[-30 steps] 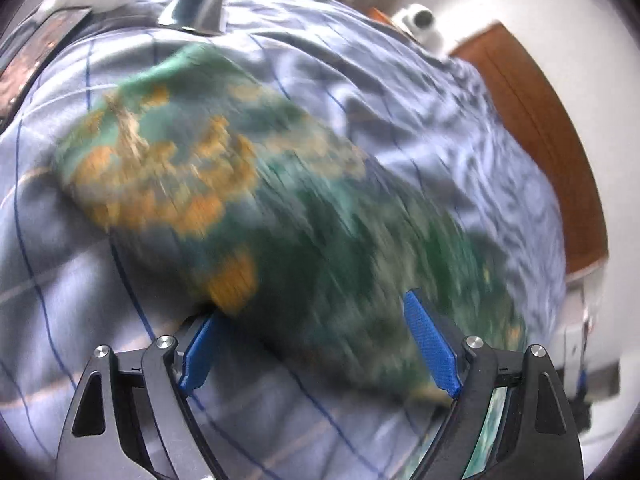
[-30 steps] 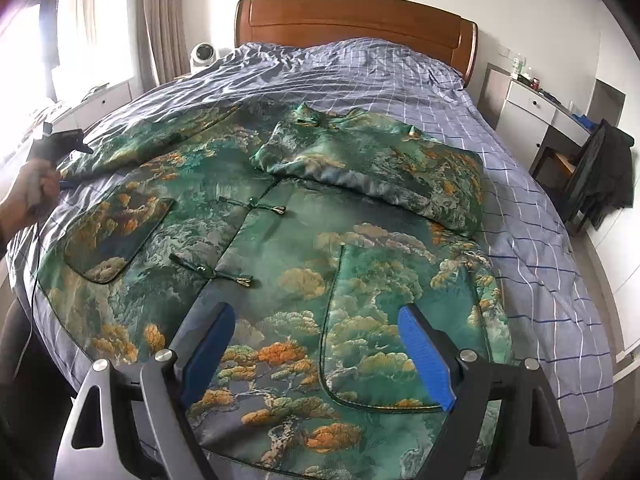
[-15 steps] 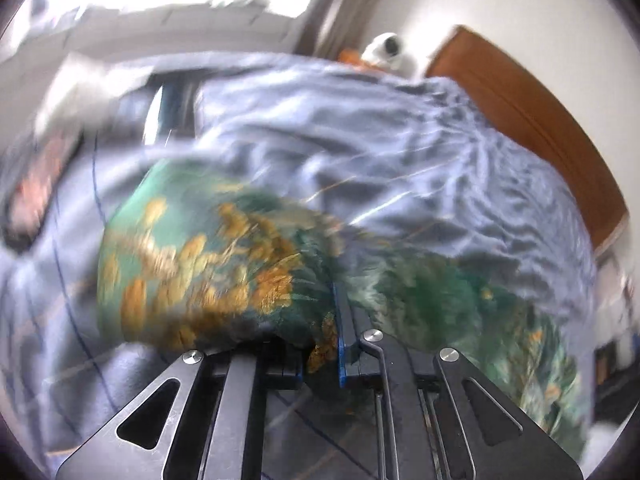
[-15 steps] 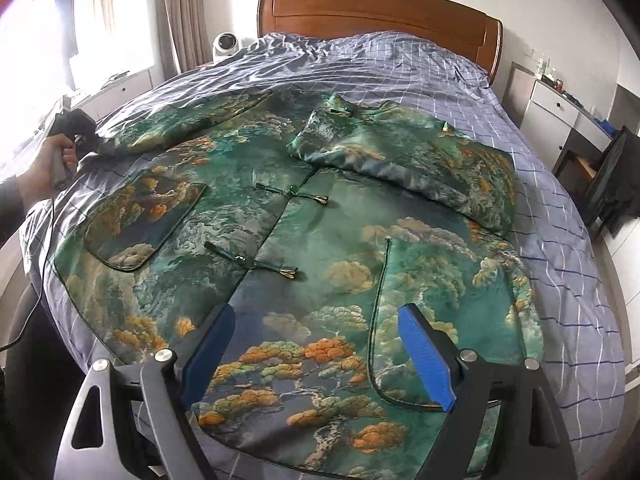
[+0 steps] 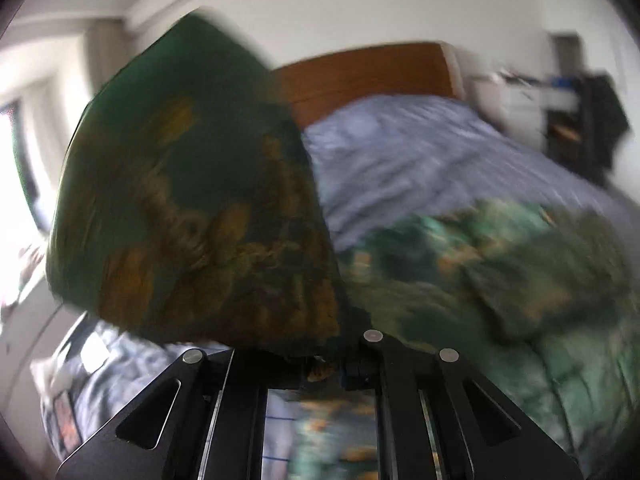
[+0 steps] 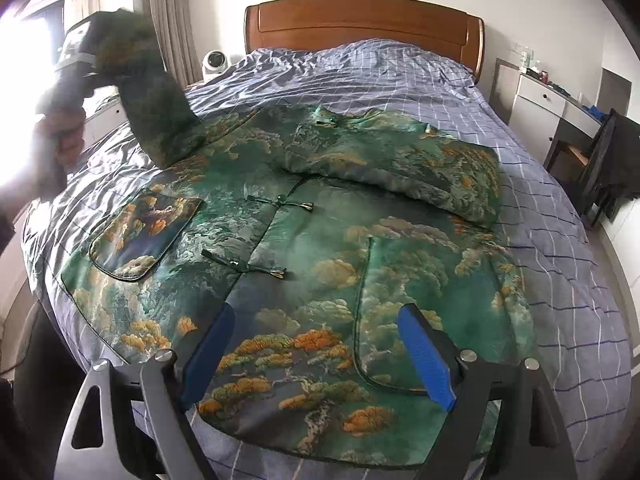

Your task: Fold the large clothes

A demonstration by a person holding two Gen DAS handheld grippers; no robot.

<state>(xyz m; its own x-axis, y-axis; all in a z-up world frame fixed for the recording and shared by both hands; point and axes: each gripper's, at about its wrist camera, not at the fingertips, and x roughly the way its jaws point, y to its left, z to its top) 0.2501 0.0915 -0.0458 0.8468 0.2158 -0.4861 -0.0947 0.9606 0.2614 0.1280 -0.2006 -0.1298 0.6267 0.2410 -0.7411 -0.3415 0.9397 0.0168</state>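
jacket [image 6: 304, 264]: green brocade with orange tree pattern, lying front up, spread flat over the bed [image 6: 560, 280]; hem nearest me, collar toward the headboard [image 6: 360, 20].
right-hand sleeve [image 6: 400, 168]: already folded in across the chest, lying flat on the body.
left-hand sleeve [image 6: 156, 112]: lifted off the bed, hanging from my left gripper [image 5: 324, 368]; its shoulder end is on the jacket.
step in hand: I judge this is the second sleeve fold, carrying the cuff over the chest.
how I do it well: carry the cuff high enough to clear the frog buttons [image 6: 280, 204], lay it across so it mirrors the other sleeve, keep the fold line at the shoulder seam, let go only once the cloth is flat. Brocade looks stiff and slippery, so I go slow at set-down or it slides.
left fingers: pressed together, pinching the sleeve edge; a scrap of cloth shows right at the tips in the left wrist view. That view is heavily blurred.
left hand [image 6: 64, 132]: seen at far left in the right wrist view, raised beside the bed.
right gripper [image 6: 316, 360]: hovering over the hem, blue pads [image 6: 424, 356] spread wide, nothing between them, not touching the jacket as far as I can tell.
around: grey checked duvet, white nightstand [image 6: 548, 100], dark garment on a chair [image 6: 612, 160], white fan [image 6: 215, 63] by the curtain.
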